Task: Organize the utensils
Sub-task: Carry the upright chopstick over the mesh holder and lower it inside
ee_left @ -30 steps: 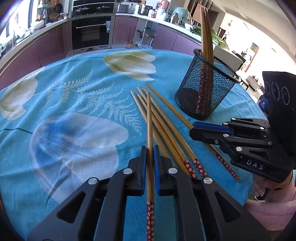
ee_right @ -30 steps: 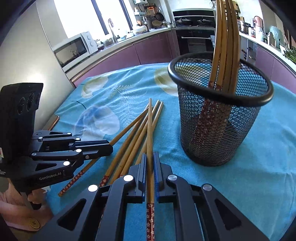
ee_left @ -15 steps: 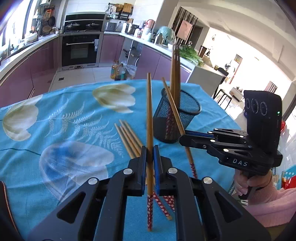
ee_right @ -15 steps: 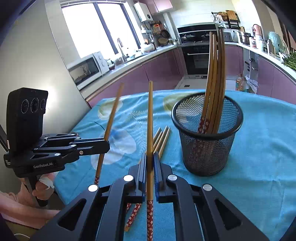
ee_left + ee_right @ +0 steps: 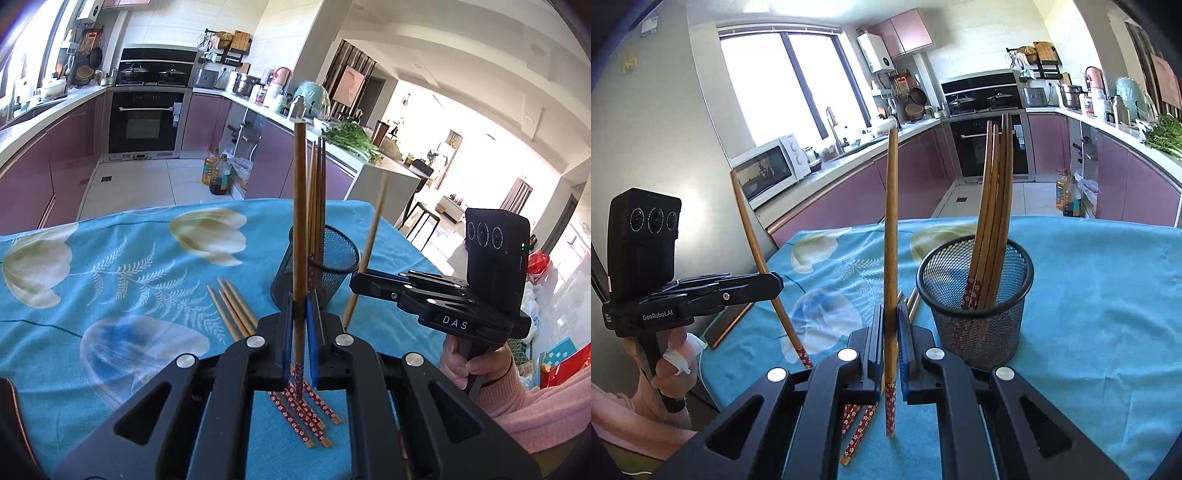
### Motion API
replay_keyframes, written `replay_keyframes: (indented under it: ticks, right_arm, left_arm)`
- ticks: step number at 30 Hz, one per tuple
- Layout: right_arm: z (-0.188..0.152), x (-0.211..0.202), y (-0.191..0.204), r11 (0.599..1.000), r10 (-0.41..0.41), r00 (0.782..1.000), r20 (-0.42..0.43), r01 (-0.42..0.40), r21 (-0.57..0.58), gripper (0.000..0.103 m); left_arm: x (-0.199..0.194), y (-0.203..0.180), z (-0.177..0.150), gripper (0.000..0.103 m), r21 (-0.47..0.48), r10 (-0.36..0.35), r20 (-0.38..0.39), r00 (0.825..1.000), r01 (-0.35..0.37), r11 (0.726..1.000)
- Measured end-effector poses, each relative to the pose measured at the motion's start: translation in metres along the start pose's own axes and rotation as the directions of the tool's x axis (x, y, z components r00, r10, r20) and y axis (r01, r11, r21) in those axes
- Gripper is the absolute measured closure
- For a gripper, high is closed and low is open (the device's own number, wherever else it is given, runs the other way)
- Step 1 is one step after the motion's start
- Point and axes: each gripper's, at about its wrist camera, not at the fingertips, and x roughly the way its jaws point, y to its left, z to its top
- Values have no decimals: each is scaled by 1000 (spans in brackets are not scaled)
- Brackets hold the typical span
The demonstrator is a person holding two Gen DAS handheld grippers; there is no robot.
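My left gripper [image 5: 298, 301] is shut on a wooden chopstick [image 5: 299, 229] with a red flowered end, held upright above the cloth. My right gripper [image 5: 890, 314] is shut on another such chopstick [image 5: 891, 240], also upright. Each gripper shows in the other's view: the right gripper [image 5: 356, 282] with its chopstick [image 5: 371, 240], the left gripper [image 5: 774, 284] with its chopstick [image 5: 757, 251]. A black mesh cup [image 5: 977, 295] holds several chopsticks [image 5: 993, 192] just right of my right gripper. The mesh cup [image 5: 332, 266] stands behind my left gripper. Several loose chopsticks [image 5: 236, 314] lie on the cloth below.
The table wears a blue flowered cloth [image 5: 110, 280]. Its right edge [image 5: 413, 240] drops off near the person's hand in a pink sleeve [image 5: 532, 406]. A dark tray edge [image 5: 726, 325] lies at the table's left side. Kitchen counters and an oven stand far behind.
Both grippers have risen from the cloth, each lifting one chopstick out of the loose bundle and tipping it from flat to upright. The mesh cup now sits lower in both views.
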Motion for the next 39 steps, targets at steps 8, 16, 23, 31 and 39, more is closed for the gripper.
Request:
replay_keyframes:
  ticks: [8, 16, 23, 31, 39]
  right_arm:
    - [19, -13, -4, 1000, -1, 998, 65, 2, -11, 97]
    - [42, -32, -10, 999, -16, 991, 131, 22, -44, 97]
    - [58, -46, -10, 996, -39, 982, 186, 52, -68, 97]
    - [70, -49, -16, 993, -70, 971, 231, 89, -72, 97]
    - [67, -28, -27, 994, -93, 976, 197, 103, -43, 97]
  left_arm:
    - [2, -13, 24, 96, 29, -20, 47, 999, 19, 999]
    - [4, -22, 53, 96, 57, -36, 99, 994, 31, 998]
    - [5, -34, 78, 96, 88, -44, 138, 989, 32, 996]
    - [16, -45, 101, 96, 126, -36, 159, 987, 16, 992]
    - [48, -49, 101, 96, 162, 9, 86, 996, -23, 986]
